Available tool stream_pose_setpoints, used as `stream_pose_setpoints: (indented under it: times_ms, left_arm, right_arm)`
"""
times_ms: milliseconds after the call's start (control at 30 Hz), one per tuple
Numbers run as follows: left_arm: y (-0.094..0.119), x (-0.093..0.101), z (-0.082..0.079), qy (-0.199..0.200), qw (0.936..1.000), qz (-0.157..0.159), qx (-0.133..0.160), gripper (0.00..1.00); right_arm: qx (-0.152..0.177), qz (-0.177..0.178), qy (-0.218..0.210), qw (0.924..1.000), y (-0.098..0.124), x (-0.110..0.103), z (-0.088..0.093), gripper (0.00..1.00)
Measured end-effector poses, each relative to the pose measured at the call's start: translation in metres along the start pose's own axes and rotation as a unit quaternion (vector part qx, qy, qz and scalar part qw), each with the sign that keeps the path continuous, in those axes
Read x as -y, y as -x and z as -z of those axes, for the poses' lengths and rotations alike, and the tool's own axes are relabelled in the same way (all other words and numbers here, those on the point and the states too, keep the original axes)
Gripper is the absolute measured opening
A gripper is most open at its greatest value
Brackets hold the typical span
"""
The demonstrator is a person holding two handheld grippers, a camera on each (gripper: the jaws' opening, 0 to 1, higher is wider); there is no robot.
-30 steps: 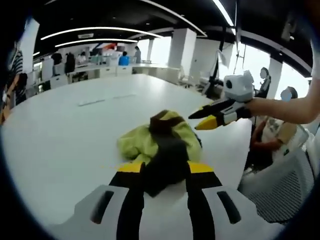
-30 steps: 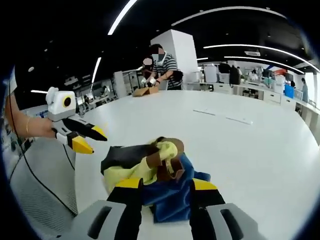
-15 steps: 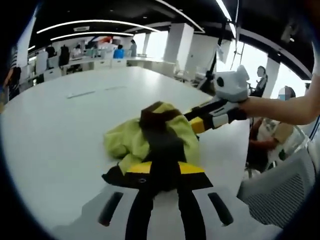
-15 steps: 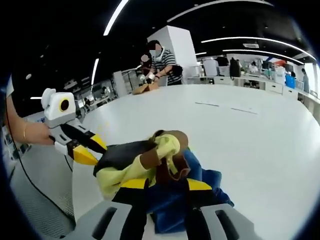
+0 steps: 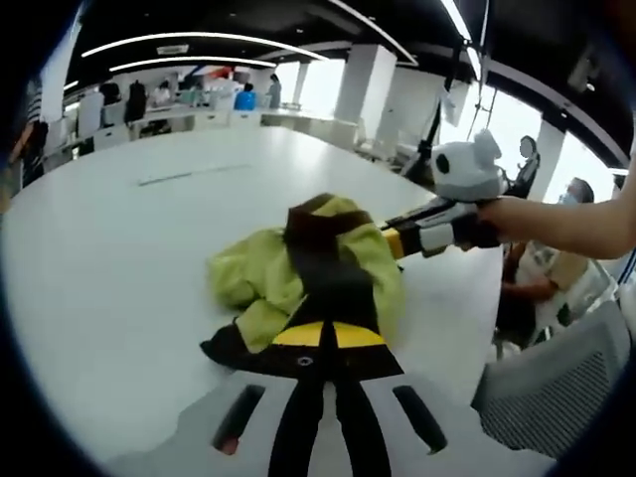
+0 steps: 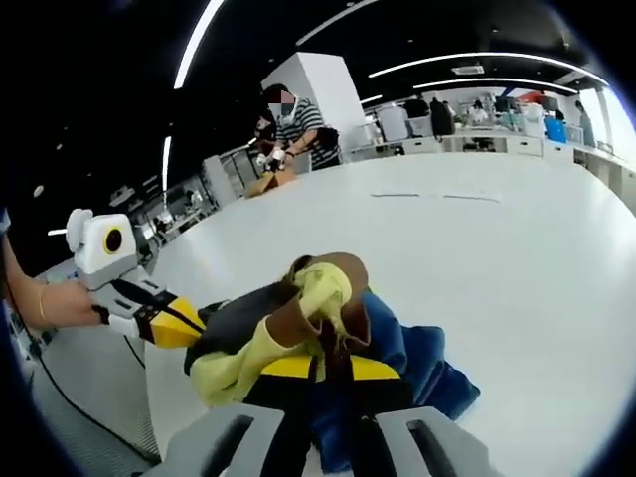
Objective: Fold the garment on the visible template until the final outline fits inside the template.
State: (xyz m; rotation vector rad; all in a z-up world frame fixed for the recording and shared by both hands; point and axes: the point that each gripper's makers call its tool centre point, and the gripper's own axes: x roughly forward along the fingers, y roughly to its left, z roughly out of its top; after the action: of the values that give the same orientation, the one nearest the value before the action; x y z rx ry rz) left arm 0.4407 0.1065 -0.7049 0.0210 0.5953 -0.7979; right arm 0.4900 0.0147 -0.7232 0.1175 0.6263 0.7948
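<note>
Both claws are pinching the crumpled garment (image 5: pixel 318 273) on the table (image 5: pixel 119 258): left claw (image 5: pixel 320 343) gripping its near black edge, right claw (image 6: pixel 320 373) its blue-and-brown side, likely for spreading it flat.

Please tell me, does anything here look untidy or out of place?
Yes. The garment lies bunched in a crumpled heap on the white table instead of flat, with yellow-green, dark, brown and blue parts tangled together. Both the left gripper and right gripper are shut on it.
</note>
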Motion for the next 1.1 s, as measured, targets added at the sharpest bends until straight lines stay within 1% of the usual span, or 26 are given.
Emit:
stream_pose_setpoints:
  times_ms: [100,167,300,400,600,633,767,867,933,1067,1100]
  left_arm:
    - [0.003,0.001,-0.001,-0.014,0.9999,-0.003,-0.001,0.00]
    - [0.006,0.000,-0.002,-0.012,0.9999,-0.007,0.000,0.00]
    - [0.013,0.001,-0.010,-0.007,0.9998,-0.010,0.015,0.00]
    - [0.019,0.001,-0.017,-0.010,0.9995,-0.014,0.025,0.00]
    - [0.030,-0.001,-0.028,-0.013,0.9988,-0.022,0.042,0.00]
    - [0.033,0.000,-0.034,-0.012,0.9984,-0.023,0.051,0.00]
    - [0.041,0.000,-0.045,-0.016,0.9973,-0.030,0.064,0.00]
    - [0.048,-0.005,-0.054,-0.022,0.9961,-0.042,0.074,0.00]
    - [0.053,-0.010,-0.062,-0.023,0.9949,-0.050,0.085,0.00]
    - [0.064,-0.019,-0.078,-0.024,0.9921,-0.063,0.106,0.00]
    - [0.066,-0.020,-0.082,-0.024,0.9916,-0.065,0.109,0.00]
  right_arm:
    - [0.005,0.001,-0.004,1.0000,0.002,-0.003,-0.001,0.02]
    - [0.007,0.000,-0.008,0.9999,0.004,-0.004,-0.002,0.01]
    - [0.020,-0.003,-0.011,0.9997,0.011,-0.008,-0.009,0.01]
    - [0.037,-0.010,-0.004,0.9993,0.020,-0.016,-0.019,0.00]
    - [0.047,-0.014,0.008,0.9988,0.030,-0.022,-0.029,0.00]
    - [0.050,-0.014,0.011,0.9986,0.032,-0.023,-0.033,0.00]
    - [0.058,-0.010,0.018,0.9981,0.038,-0.024,-0.042,0.00]
    - [0.066,-0.001,0.025,0.9975,0.041,-0.022,-0.051,0.00]
    - [0.075,0.001,0.025,0.9969,0.044,-0.023,-0.059,0.00]
    - [0.089,0.012,0.040,0.9952,0.051,-0.023,-0.077,0.00]
    - [0.095,0.018,0.051,0.9940,0.053,-0.023,-0.084,0.00]
